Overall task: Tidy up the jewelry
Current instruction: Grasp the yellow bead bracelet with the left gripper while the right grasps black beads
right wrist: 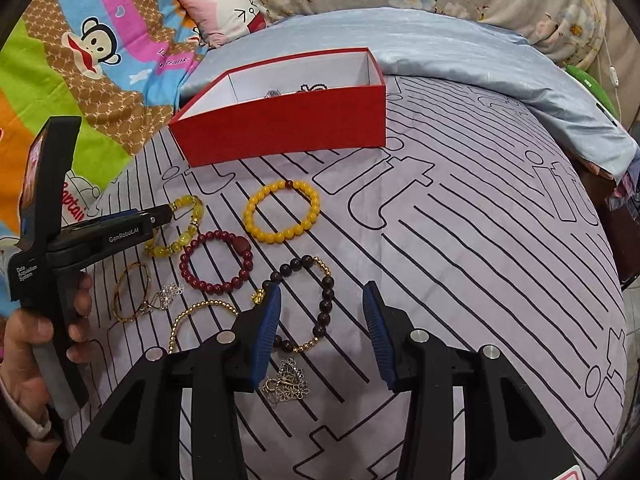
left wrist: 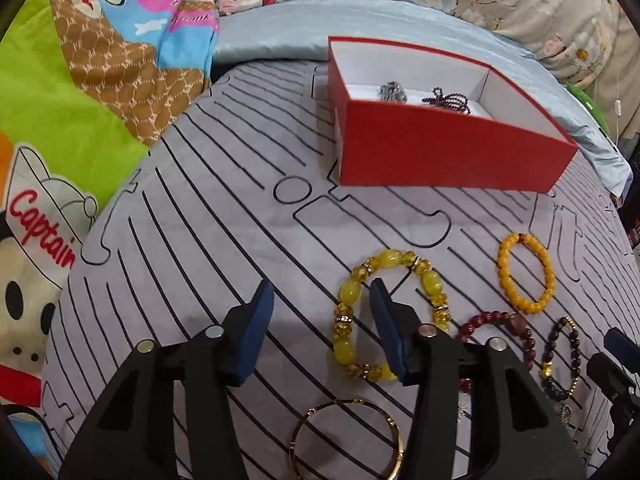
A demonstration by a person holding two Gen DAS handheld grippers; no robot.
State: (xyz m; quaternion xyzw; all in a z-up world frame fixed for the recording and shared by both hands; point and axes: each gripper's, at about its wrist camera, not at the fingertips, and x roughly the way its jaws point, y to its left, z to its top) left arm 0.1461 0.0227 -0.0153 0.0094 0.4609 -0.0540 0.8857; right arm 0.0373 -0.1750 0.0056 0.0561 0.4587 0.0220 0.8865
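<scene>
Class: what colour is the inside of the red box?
White, clearest in the left wrist view of the box.

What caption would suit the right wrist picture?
Open right claw hovers over a dark beaded bracelet on striped bedding, red box beyond.

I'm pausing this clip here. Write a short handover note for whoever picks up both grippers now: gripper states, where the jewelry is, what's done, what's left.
Left gripper: open, holding nothing, low over the yellow crystal bracelet, one finger inside its ring.
Right gripper: open, empty, over the dark bead bracelet.
Red box: at the back of the grey striped sheet, with at least two pieces already in it.
Left on the sheet: the yellow crystal and dark bead bracelets, orange bead bracelet, maroon bead bracelet, gold bangle, gold bead chain, and two silver pieces.
To do: move each into the box.
</scene>
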